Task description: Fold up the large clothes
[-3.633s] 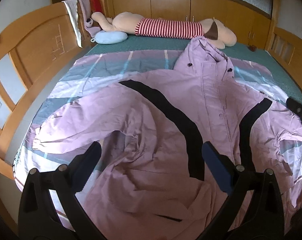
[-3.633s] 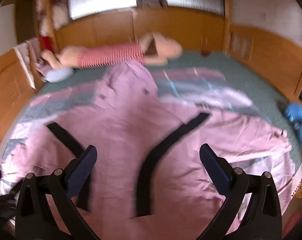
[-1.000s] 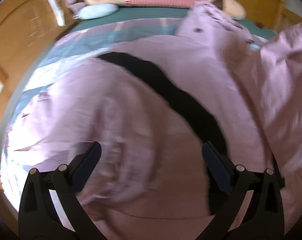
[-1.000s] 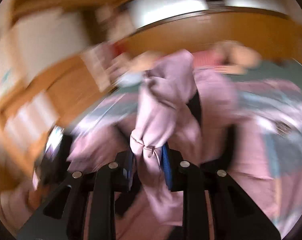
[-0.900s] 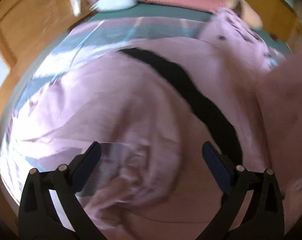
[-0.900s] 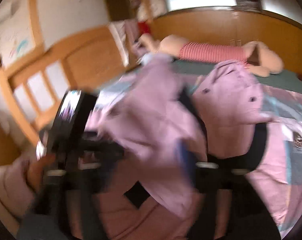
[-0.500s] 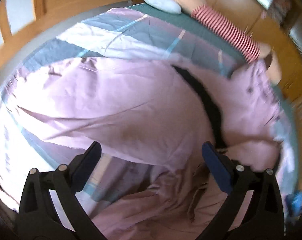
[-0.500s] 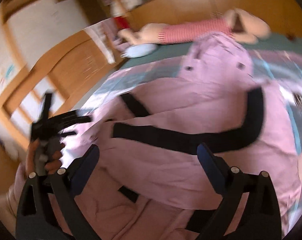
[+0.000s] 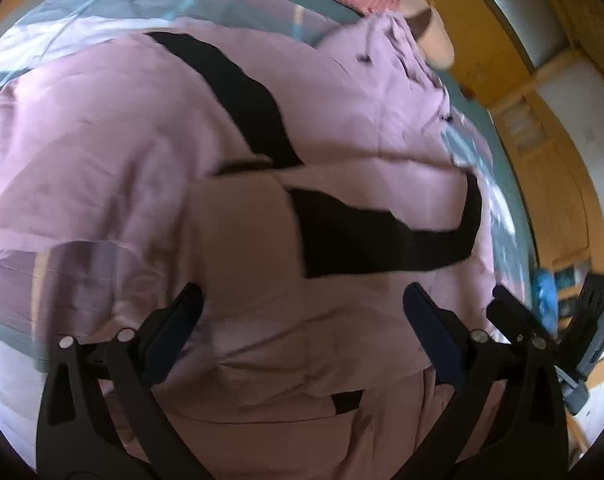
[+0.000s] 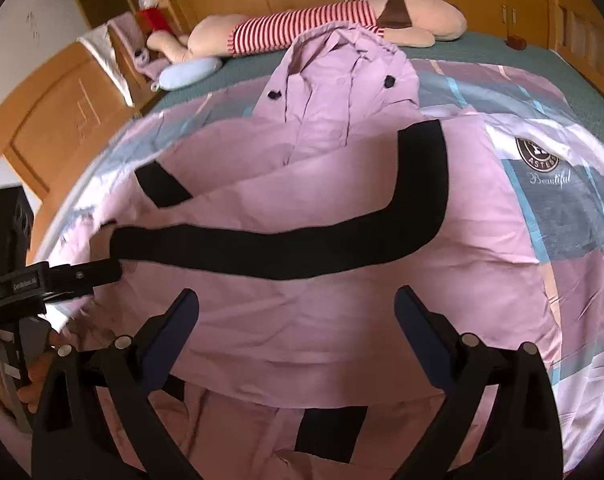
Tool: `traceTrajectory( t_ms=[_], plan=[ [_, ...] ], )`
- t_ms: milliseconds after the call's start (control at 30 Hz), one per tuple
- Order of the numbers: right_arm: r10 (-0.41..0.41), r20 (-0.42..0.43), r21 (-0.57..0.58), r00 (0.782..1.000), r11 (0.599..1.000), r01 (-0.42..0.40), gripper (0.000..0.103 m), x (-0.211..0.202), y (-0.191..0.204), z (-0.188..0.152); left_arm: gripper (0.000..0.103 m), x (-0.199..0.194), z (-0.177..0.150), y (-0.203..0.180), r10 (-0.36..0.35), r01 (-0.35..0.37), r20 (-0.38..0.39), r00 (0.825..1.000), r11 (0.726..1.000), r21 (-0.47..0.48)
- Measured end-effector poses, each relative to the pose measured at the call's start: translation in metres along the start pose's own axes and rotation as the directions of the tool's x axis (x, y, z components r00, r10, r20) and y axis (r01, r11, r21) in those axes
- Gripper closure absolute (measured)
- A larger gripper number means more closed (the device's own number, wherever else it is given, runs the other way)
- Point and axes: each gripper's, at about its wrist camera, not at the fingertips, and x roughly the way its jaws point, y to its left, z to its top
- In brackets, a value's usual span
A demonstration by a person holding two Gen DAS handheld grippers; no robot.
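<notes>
My right tool [image 10: 294, 316] has let go of the sleeve [image 10: 286, 248]; a second ago it was pinched shut on that cloth and raised, and now its jaws stand wide and empty above the coat [image 10: 341, 312]. The sleeve, with its black stripe, lies folded across the coat's body, which is spread on the bed [image 10: 581, 92], hood toward the far end. My left tool [image 9: 302, 308] hangs over the near hem, its jaws closing from wide with nothing pinched between them. One sleeve fold looks done; I judge the left sleeve comes next.
</notes>
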Motion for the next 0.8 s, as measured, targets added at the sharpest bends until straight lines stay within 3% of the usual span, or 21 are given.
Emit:
traceTrajectory(
  t_ms=[100, 167, 200, 267, 367, 400, 467, 533, 600, 700, 800],
  plan=[
    [0.037, -0.065, -0.084, 0.997, 0.996, -0.043, 0.005, 0.002, 0.015, -0.003, 0.032, 0.003, -0.003, -0.015, 0.124, -0.128, 0.047, 0.991, 0.988, 0.092],
    [0.123, -0.156, -0.175, 0.98, 0.973, -0.151, 0.005, 0.003, 0.032, -0.01, 0.042, -0.001, -0.003, -0.018, 0.149, -0.157, 0.081, 0.986, 0.981, 0.111],
    [0.15, -0.193, -0.232, 0.97, 0.953, -0.193, 0.005, 0.003, 0.043, -0.016, 0.054, -0.003, -0.002, -0.02, 0.168, -0.179, 0.098, 0.981, 0.977, 0.116],
    [0.17, -0.245, -0.297, 0.955, 0.924, -0.24, 0.005, 0.008, 0.059, -0.027, 0.057, -0.006, 0.0, -0.019, 0.199, -0.216, 0.127, 0.972, 0.967, 0.132],
    [0.208, -0.345, -0.282, 0.915, 0.907, -0.312, 0.005, 0.031, 0.074, -0.042, 0.057, -0.007, 0.002, -0.02, 0.204, -0.223, 0.139, 0.969, 0.965, 0.142],
    [0.185, -0.354, -0.285, 0.917, 0.913, -0.294, 0.005, 0.04, 0.076, -0.046, 0.057, -0.007, 0.002, -0.02, 0.206, -0.226, 0.14, 0.969, 0.963, 0.148],
    [0.132, -0.316, -0.284, 0.94, 0.932, -0.226, 0.005, 0.05, 0.074, -0.046, 0.057, -0.015, -0.003, -0.017, 0.203, -0.224, 0.14, 0.969, 0.962, 0.157],
    [0.133, -0.241, -0.222, 0.961, 0.957, -0.188, 0.005, 0.052, 0.065, -0.039, 0.045, -0.017, -0.005, -0.017, 0.193, -0.212, 0.129, 0.973, 0.965, 0.157],
    [0.152, -0.158, -0.151, 0.976, 0.973, -0.176, 0.005, 0.046, 0.05, -0.028, 0.011, -0.019, -0.007, -0.017, 0.157, -0.173, 0.111, 0.981, 0.974, 0.149],
    [0.169, -0.096, -0.032, 0.981, 0.984, -0.173, 0.005, 0.041, 0.024, -0.018, 0.006, -0.02, -0.011, -0.021, 0.094, -0.108, 0.092, 0.991, 0.981, 0.162],
    [0.193, -0.123, 0.054, 0.973, 0.981, -0.187, 0.005, 0.045, 0.003, -0.015, 0.004, -0.01, -0.013, -0.025, 0.128, -0.142, 0.083, 0.988, 0.973, 0.183]
  ],
)
